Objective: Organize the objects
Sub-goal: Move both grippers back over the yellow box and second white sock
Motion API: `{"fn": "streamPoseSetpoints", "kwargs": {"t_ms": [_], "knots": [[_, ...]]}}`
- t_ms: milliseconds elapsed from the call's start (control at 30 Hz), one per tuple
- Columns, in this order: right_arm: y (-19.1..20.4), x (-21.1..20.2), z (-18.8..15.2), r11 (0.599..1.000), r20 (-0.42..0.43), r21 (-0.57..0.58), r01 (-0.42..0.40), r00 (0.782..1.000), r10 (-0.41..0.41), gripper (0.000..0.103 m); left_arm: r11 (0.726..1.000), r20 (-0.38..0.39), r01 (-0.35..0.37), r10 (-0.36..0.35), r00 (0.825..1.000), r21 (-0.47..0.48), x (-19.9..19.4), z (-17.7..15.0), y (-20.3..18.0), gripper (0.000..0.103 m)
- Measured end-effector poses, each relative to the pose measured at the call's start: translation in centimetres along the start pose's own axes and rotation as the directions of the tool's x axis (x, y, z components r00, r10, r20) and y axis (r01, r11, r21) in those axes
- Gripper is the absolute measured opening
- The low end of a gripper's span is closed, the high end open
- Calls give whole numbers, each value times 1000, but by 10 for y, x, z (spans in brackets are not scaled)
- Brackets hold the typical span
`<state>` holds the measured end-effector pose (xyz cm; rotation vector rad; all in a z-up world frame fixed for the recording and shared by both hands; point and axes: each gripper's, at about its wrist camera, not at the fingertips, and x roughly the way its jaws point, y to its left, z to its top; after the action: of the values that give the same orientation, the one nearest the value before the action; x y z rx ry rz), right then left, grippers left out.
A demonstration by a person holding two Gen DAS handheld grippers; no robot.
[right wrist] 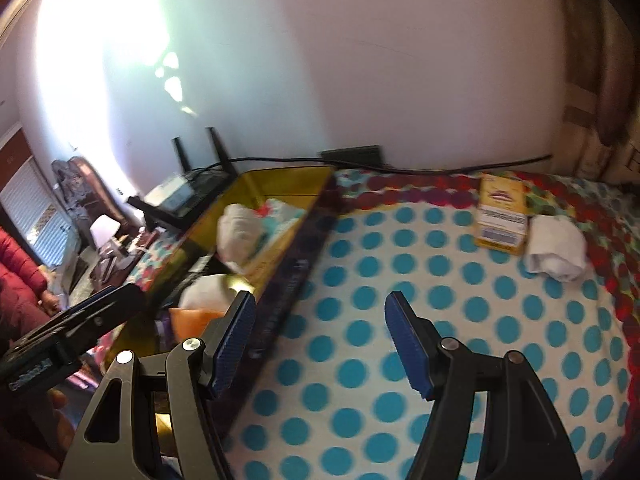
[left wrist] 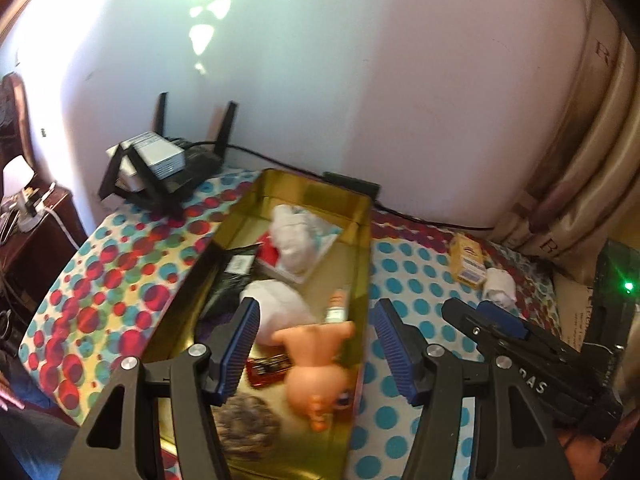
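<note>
Doll (left wrist: 316,364) shows only past my left hand-held gripper (left wrist: 316,344), inside the tin (left wrist: 358,248); my right hand-held gripper (right wrist: 320,344), likewise released, sees tabletop (right wrist: 360,360) dots.

I'm getting blown-out glare on the wall (right wrist: 360,80) upper left in both views (window light, seemingly), motion smear across the doll (left wrist: 316,364), and heavy fisheye bending at the edges.
</note>
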<state>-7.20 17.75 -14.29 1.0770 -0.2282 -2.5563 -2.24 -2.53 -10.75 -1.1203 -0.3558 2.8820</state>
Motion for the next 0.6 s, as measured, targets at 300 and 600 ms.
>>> {"fn": "streamPoseSetpoints", "kwargs": {"t_ms": [300, 600], "knots": [[-52, -9, 1, 994, 18, 71, 77, 997, -79, 66, 995, -23, 61, -60, 998, 78, 17, 2, -48, 61], [-104, -20, 7, 973, 49, 116, 202, 977, -209, 66, 983, -68, 124, -116, 991, 135, 43, 3, -91, 61]]}}
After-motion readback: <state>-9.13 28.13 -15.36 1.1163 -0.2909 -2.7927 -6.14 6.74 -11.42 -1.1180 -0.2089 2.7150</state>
